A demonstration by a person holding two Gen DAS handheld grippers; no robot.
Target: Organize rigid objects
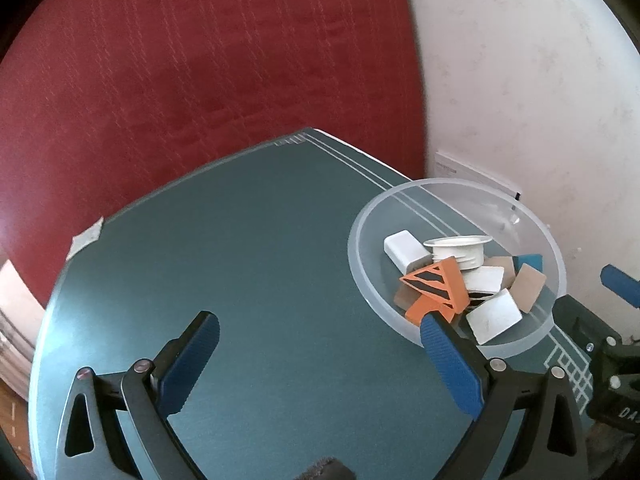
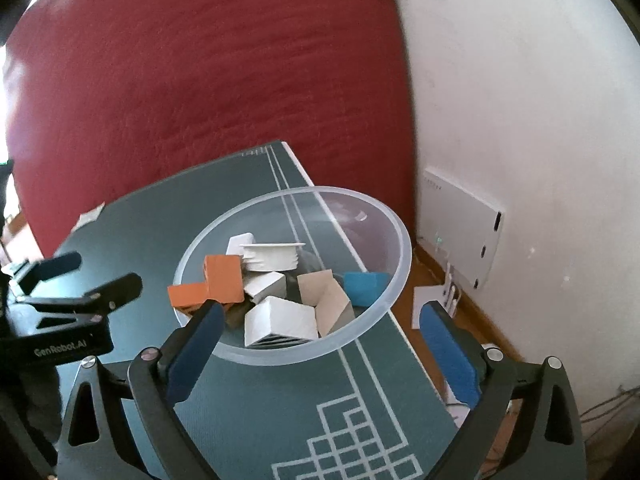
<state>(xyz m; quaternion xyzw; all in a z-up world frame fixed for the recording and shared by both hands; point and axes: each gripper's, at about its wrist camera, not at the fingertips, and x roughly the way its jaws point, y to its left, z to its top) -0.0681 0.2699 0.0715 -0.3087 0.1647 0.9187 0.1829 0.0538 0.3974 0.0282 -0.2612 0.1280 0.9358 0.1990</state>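
Blocks are piled in a clear bowl (image 2: 394,276) set at the worktop's (image 1: 256,240) right edge, toward the far right corner. Seen inside: an orange block (image 2: 224,278) leaning over the near-left rim, white blocks (image 2: 280,320), a tan block (image 2: 326,300), a blue block (image 2: 366,286) against the right wall, and a white ribbed cap (image 2: 272,256) at the back. In the left wrist view the orange block (image 1: 438,286) shows black stripes.

Left tongs (image 1: 320,340) are held wide apart, nothing gripped, over bare worktop left of the bowl (image 1: 360,256); the right finger's tip overlaps the bowl's near rim in view, contact cannot be told. Right tongs (image 2: 322,326) are also held wide apart, nothing gripped, straddling the bowl's near side. A white grid pattern (image 2: 352,440) is printed on the mat near the right edge. Red fabric (image 1: 200,72) and a white wall (image 2: 520,120) are seen behind the worktop.
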